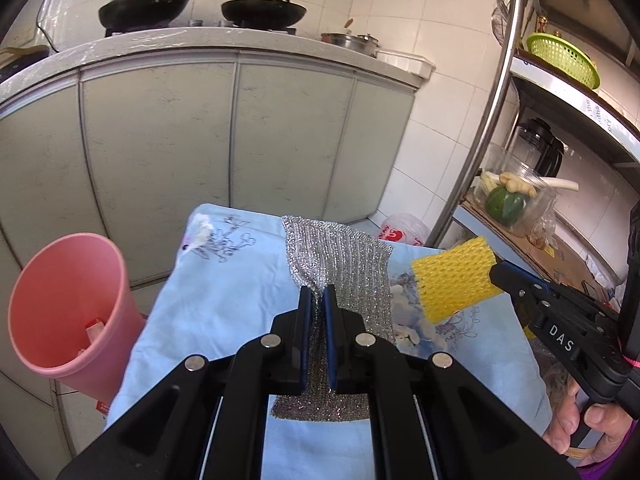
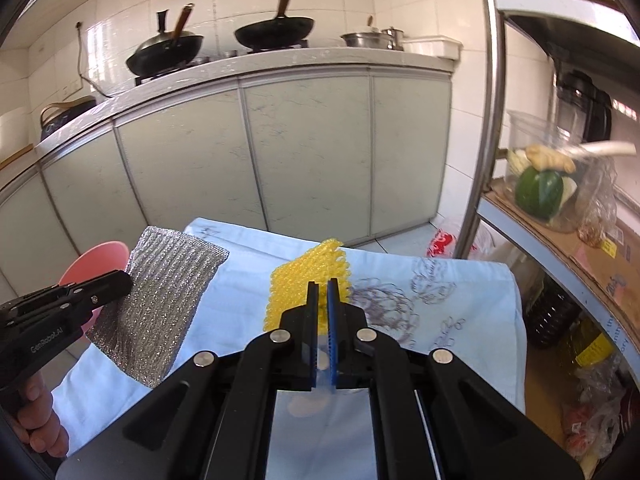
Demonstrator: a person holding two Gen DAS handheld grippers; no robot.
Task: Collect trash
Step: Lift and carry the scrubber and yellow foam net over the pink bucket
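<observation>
My left gripper point(image 1: 319, 294) is shut on a silver mesh scouring cloth point(image 1: 352, 264) and holds it lifted above the light blue cloth-covered table point(image 1: 224, 300). The cloth also shows in the right wrist view point(image 2: 164, 304), hanging from the left gripper point(image 2: 120, 282). My right gripper point(image 2: 322, 290) is shut on a yellow foam net point(image 2: 296, 284), held above the table; it shows in the left wrist view point(image 1: 454, 280) at the right gripper's tip point(image 1: 498, 274). A pink bin point(image 1: 68, 312) stands at the table's left edge with scraps inside. A crumpled white scrap point(image 1: 200, 232) lies at the table's far left corner.
Kitchen cabinets point(image 1: 200, 140) stand behind the table, with woks point(image 1: 144, 6) on the counter. A metal shelf rack point(image 1: 504, 80) with vegetables point(image 1: 506, 204) stands at the right. A red and white plastic bag point(image 1: 400, 232) lies on the floor behind the table.
</observation>
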